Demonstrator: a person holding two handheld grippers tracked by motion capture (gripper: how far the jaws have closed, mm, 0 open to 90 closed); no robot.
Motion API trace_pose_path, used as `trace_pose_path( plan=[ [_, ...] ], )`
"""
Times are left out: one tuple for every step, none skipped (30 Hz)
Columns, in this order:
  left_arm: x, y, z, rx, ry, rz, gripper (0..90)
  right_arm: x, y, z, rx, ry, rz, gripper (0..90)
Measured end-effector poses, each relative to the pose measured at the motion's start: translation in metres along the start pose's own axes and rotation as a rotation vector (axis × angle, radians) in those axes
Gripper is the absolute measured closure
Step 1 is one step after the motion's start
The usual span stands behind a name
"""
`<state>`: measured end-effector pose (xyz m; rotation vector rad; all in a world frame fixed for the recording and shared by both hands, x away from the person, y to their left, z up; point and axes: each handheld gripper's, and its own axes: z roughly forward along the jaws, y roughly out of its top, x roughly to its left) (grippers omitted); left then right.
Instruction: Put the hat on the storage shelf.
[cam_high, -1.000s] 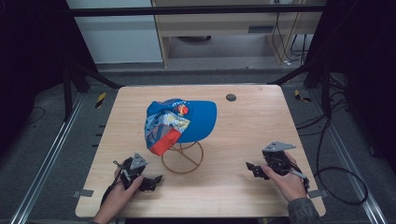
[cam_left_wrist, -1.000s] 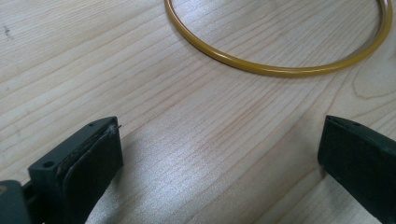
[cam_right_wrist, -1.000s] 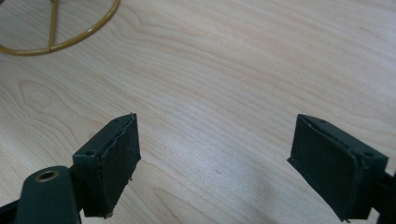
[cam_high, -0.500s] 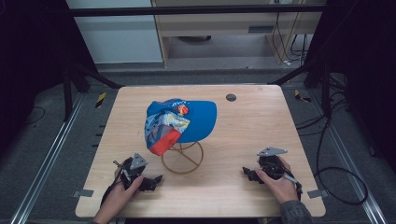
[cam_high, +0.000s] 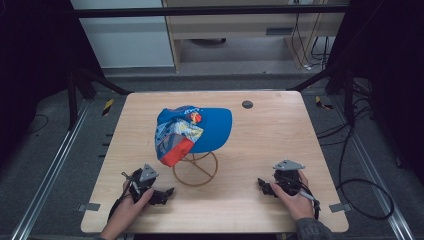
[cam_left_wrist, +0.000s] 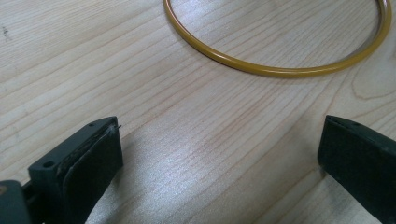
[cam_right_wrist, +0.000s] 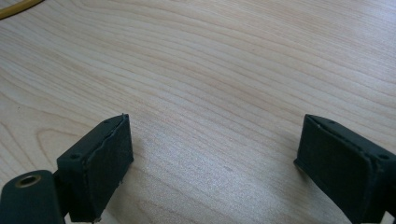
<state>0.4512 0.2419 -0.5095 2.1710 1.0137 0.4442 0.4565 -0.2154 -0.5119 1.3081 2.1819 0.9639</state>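
Lower now sits our right gripper (cam_high: 265, 187), jaws just eased wide on nothing; left gripper (cam_high: 162, 192) gapes too (and sits nearer) to the cap (cam_high: 192, 131) perched on its stand (cam_high: 195, 169).

The high view is looking forward and down from above the person's side, taking in the whole counter (cam_high: 280, 130) from well back. The left gripper view is riding low on the left tool (cam_high: 165, 191), skimming close over the wood and facing the yellow ring (cam_left_wrist: 280, 70), which the high view is also catching (cam_high: 195, 169). The right gripper view is hugging the bare wood on the right tool (cam_high: 262, 185), clipping the same ring at its top left corner (cam_right_wrist: 16, 8).
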Motion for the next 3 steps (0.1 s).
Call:
trace_pose_path(
  plan=[
    [0.0,0.0,0.0,0.0,0.0,0.0,0.0,0.0001,0.0,0.0,0.0,-0.001,0.001,10.4],
    [0.0,0.0,0.0,0.0,0.0,0.0,0.0,0.0005,0.0,0.0,0.0,-0.002,0.005,10.4],
    [0.0,0.0,0.0,0.0,0.0,0.0,0.0,0.0005,0.0,0.0001,0.0,-0.003,0.005,10.3]
  ],
)
